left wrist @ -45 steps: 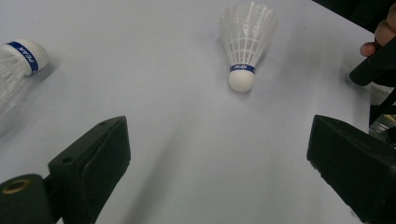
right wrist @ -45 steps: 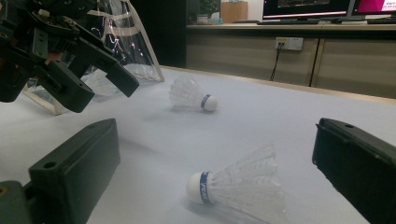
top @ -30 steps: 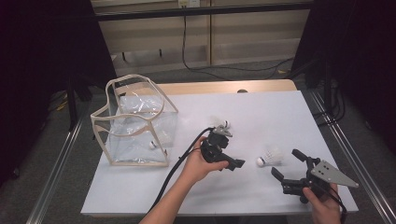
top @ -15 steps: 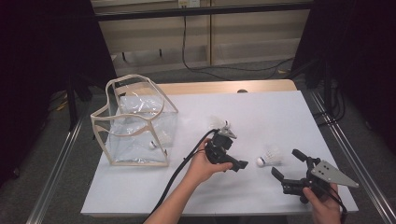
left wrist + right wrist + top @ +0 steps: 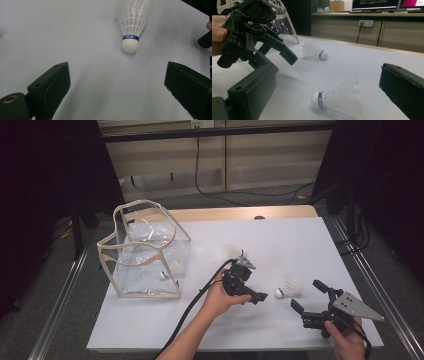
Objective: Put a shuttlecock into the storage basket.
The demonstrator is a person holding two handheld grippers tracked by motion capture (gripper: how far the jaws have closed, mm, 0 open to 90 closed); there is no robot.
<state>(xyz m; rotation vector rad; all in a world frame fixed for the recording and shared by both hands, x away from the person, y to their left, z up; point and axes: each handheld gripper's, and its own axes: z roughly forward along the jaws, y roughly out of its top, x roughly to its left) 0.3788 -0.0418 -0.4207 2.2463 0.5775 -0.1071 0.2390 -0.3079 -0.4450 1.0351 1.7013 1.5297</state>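
White table (image 5: pixel 310 240), beige wall panels (image 5: pixel 270 155), grey floor (image 5: pixel 60 300).

Lab or office workroom: monitors (image 5: pixel 375 4) seen on a long bench, wall socket (image 5: pixel 365 23), trailing cables (image 5: pixel 200 175), white-covered table (image 5: pixel 295 235) on aluminium rails.

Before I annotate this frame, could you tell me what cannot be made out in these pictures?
- High view: the small white thing inside the clear bag is too small and veiled by the plastic to identify.
- Left gripper view: the feather tips of the nearer shuttlecock are cut off by the top edge.
- High view: the far shuttlecock is partly hidden behind the left gripper.
- Right gripper view: the monitors' content is cut off by the top edge.
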